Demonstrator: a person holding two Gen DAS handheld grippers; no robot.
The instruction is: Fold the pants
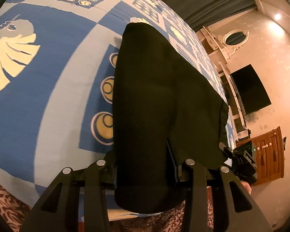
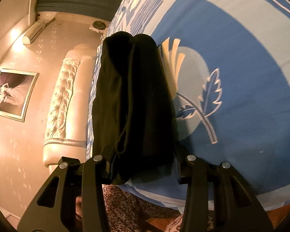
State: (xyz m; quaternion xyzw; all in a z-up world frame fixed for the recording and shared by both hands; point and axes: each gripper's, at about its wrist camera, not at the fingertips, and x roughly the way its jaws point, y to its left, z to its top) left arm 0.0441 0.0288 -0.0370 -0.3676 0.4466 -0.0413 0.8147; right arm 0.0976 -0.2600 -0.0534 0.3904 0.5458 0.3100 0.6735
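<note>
Black pants (image 1: 148, 106) hang lifted over the blue patterned bedspread (image 1: 48, 77), filling the middle of the left wrist view. My left gripper (image 1: 145, 166) is shut on one end of the cloth, which drapes over and hides its fingertips. The right wrist view shows the same black pants (image 2: 133, 106) bunched in folds between the fingers of my right gripper (image 2: 143, 160), which is shut on them. At the right edge of the left wrist view the other gripper (image 1: 239, 160) holds the far corner of the cloth.
The bedspread (image 2: 241, 77) covers the bed beneath both hands. A padded headboard (image 2: 61, 106), a framed picture (image 2: 11, 92), a dark screen (image 1: 249, 89) and a wooden cabinet (image 1: 268, 152) stand around the bed. A patterned garment (image 2: 137, 206) shows at the bottom.
</note>
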